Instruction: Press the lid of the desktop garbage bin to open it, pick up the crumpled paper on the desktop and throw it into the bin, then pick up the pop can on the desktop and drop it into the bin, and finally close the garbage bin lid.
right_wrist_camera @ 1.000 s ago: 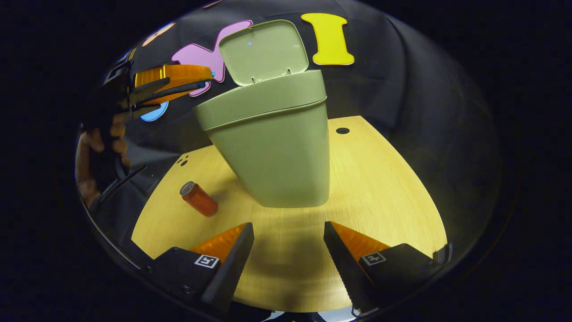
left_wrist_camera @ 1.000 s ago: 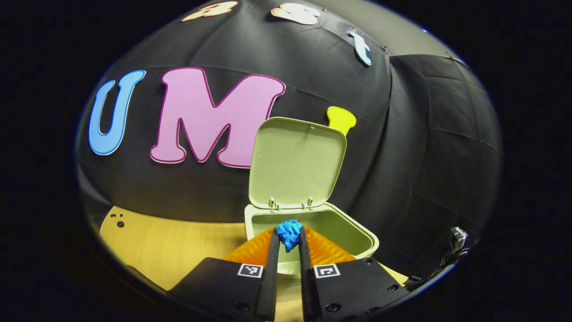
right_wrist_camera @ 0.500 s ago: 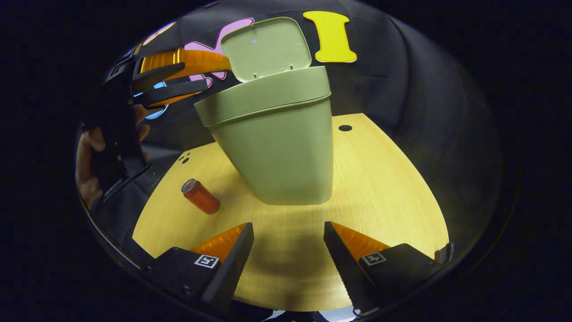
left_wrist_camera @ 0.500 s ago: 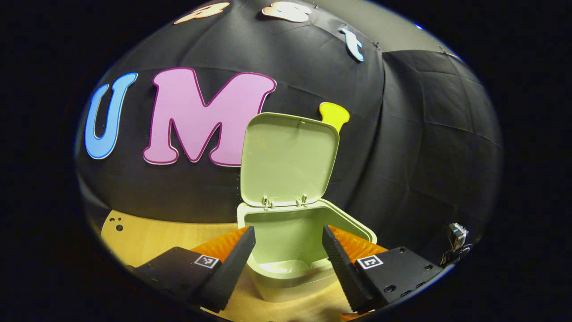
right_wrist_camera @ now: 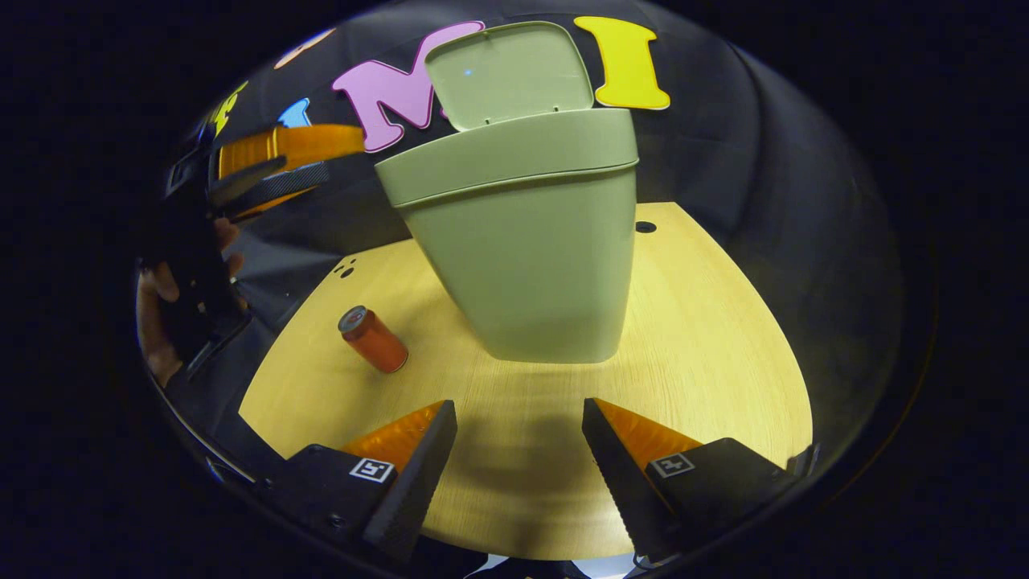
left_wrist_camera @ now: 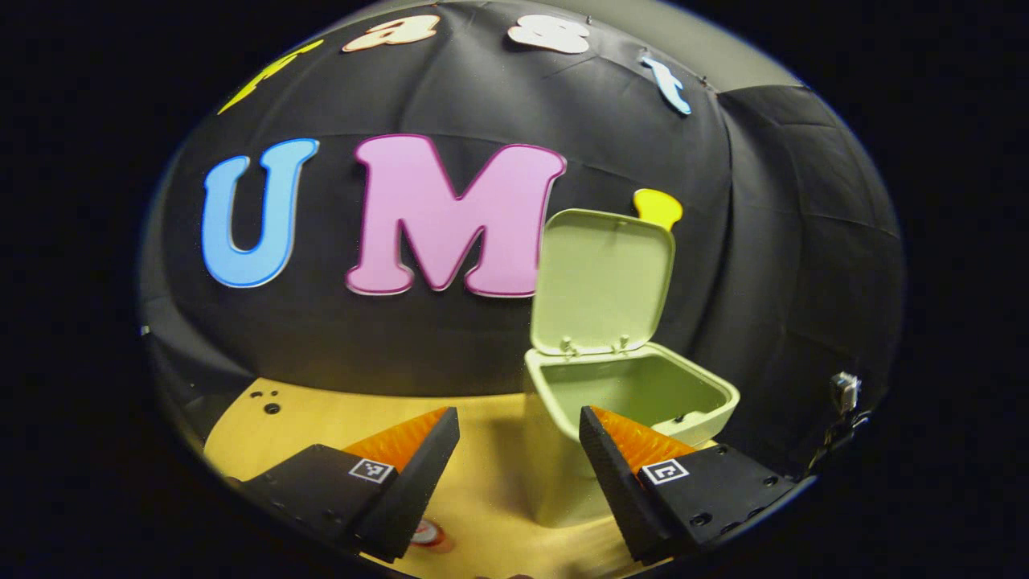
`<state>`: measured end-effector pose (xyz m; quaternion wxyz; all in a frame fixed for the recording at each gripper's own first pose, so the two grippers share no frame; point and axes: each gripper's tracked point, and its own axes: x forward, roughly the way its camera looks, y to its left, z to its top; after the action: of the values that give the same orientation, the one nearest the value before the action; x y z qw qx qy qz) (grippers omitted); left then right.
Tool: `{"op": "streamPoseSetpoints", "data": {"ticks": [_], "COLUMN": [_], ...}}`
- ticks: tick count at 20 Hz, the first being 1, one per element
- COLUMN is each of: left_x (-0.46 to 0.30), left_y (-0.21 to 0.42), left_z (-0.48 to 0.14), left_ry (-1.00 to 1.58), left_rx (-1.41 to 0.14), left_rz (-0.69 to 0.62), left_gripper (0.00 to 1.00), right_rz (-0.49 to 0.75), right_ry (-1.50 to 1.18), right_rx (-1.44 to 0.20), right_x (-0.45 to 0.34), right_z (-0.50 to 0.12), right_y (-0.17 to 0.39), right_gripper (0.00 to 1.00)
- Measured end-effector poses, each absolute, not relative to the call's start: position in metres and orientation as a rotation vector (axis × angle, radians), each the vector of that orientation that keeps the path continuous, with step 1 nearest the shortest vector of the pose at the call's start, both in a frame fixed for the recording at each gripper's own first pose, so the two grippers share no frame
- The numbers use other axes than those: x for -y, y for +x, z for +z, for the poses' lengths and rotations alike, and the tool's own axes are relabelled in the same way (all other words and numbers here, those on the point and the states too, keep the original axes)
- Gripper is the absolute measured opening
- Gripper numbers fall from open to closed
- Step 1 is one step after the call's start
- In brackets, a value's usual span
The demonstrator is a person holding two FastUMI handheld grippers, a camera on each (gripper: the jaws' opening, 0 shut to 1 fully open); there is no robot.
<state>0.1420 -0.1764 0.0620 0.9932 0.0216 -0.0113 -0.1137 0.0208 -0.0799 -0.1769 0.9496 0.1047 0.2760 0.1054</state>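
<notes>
The pale green bin (right_wrist_camera: 530, 265) stands on the wooden table (right_wrist_camera: 707, 322) with its lid (right_wrist_camera: 510, 72) tipped up and back. In the left gripper view the bin (left_wrist_camera: 635, 394) is ahead and to the right, its lid (left_wrist_camera: 603, 281) upright; the bin's bottom is hidden. My left gripper (left_wrist_camera: 518, 414) is open with nothing between its fingers, up beside the bin's rim. The red pop can (right_wrist_camera: 374, 340) lies on its side left of the bin; its top (left_wrist_camera: 426, 532) peeks below my left finger. My right gripper (right_wrist_camera: 518, 406) is open, low before the bin.
In the right gripper view a hand (right_wrist_camera: 153, 322) holds the left gripper (right_wrist_camera: 273, 173) up at the far left, level with the bin's rim. Small holes (right_wrist_camera: 346, 269) mark the table behind the can. Bare tabletop lies right of the bin.
My left gripper opened and let go of the blue crumpled paper over the bin, then drew back to the left of the bin. My right gripper has barely moved.
</notes>
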Motion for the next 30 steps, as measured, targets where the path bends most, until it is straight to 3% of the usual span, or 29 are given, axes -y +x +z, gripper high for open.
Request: {"op": "streamPoseSetpoints", "data": {"ticks": [10,25,30], "left_x": [0.050,-0.095,-0.121], "left_y": [0.088,0.015,-0.010], "left_z": [-0.001,-0.063,-0.083], "left_ry": [0.041,-0.095,-0.132], "left_rx": [-0.097,-0.227,-0.269], "left_rz": [-0.003,0.192,0.231], "left_gripper": [0.96,0.99,0.96], "right_rz": [0.257,0.371,0.387], "right_ry": [0.174,0.013,-0.011], "right_rx": [-0.591,-0.602,-0.601], "right_x": [0.031,-0.099,-0.128], "right_z": [-0.183,-0.192,-0.189], "right_y": [0.029,0.059,0.083], "right_gripper": [0.99,0.99,0.99]}}
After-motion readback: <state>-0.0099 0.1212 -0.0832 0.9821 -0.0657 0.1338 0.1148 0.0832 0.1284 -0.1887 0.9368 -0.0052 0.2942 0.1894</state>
